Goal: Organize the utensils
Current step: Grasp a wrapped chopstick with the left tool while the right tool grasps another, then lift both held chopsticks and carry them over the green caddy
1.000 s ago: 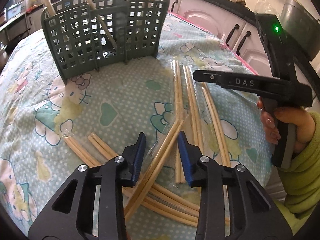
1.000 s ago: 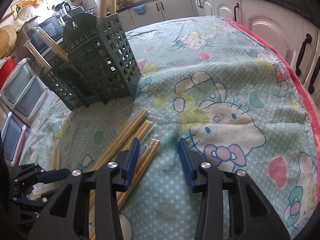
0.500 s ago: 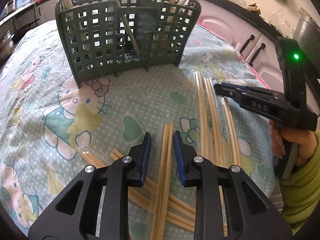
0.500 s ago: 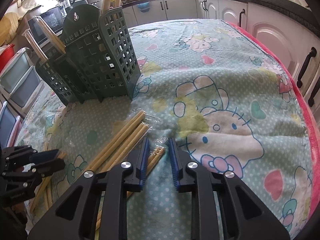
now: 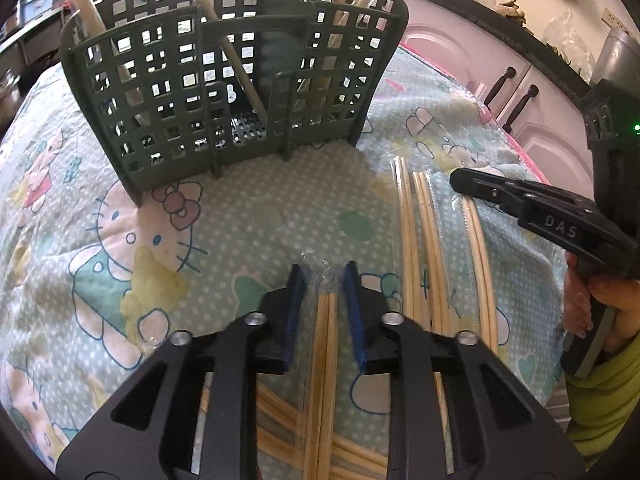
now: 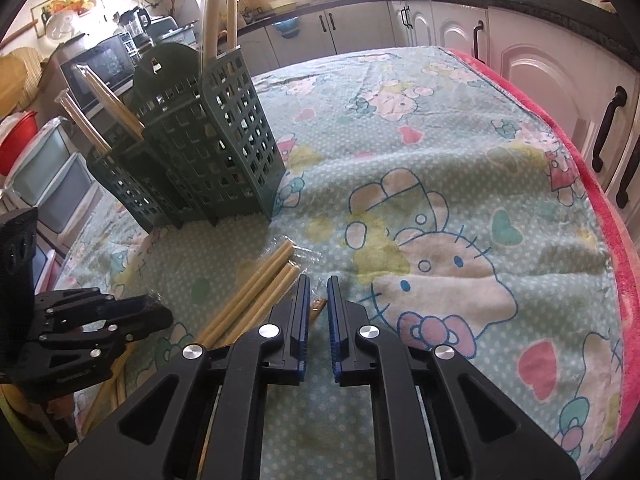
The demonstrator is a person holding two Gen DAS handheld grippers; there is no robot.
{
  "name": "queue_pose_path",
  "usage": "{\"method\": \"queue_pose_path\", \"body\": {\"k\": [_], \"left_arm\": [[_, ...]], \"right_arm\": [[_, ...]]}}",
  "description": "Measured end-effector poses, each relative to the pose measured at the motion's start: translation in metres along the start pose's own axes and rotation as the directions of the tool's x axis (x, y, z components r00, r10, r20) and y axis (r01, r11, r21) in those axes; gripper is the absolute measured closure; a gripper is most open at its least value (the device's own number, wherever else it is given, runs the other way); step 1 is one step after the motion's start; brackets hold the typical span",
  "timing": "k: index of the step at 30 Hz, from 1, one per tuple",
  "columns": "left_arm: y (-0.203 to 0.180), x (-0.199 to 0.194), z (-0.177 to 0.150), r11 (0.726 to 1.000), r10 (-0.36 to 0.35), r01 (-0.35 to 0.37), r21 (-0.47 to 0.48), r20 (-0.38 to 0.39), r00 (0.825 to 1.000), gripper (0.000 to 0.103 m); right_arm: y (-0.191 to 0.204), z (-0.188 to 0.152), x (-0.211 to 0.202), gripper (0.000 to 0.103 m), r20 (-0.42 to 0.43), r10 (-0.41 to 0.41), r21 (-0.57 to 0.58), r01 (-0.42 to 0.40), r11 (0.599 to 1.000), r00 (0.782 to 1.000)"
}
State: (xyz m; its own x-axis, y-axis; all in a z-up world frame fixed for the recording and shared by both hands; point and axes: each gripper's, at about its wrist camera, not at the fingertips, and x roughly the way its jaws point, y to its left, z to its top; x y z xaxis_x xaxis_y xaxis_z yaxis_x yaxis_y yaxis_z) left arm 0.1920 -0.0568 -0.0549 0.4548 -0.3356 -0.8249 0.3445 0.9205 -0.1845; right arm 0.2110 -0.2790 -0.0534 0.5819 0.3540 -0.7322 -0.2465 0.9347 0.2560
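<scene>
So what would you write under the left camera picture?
Left gripper straddling a wrapped chopstick pair, facing the green utensil basket.
</scene>
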Motion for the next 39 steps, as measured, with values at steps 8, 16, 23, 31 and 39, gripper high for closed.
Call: {"method": "queue_pose_path", "body": {"k": [8,16,23,31,39], "left_arm": [[0.000,-0.016,0.009,1.000,-0.012,0.013,-0.008,0.042,0.999,0.097],[0.008,-0.058,0.031,0.999,-0.008,0.014,-0.033,0.164,0.986,0.100],[0.020,-0.094,0.046,0.997,-0.002,0.022,-0.071,0.263,0.965,0.101],[0.027,-0.128,0.058,0.996,0.015,0.018,-0.089,0.353,0.936,0.101],[0.032,-0.154,0.072,0.995,0.029,0.015,-0.103,0.417,0.909,0.101]], "right_arm": [[0.004,0.009,-0.019,0.095,0.059,0.045,-0.004,-0.044,0.999,0.997],[0.019,0.025,-0.043,0.096,0.121,0.085,-0.044,-0.080,0.996,0.989],[0.040,0.040,-0.063,0.097,0.171,0.130,-0.095,-0.115,0.989,0.977],[0.061,0.056,-0.086,0.098,0.226,0.163,-0.144,-0.133,0.981,0.960],[0.075,0.071,-0.101,0.098,0.275,0.183,-0.184,-0.136,0.974,0.944]]}}
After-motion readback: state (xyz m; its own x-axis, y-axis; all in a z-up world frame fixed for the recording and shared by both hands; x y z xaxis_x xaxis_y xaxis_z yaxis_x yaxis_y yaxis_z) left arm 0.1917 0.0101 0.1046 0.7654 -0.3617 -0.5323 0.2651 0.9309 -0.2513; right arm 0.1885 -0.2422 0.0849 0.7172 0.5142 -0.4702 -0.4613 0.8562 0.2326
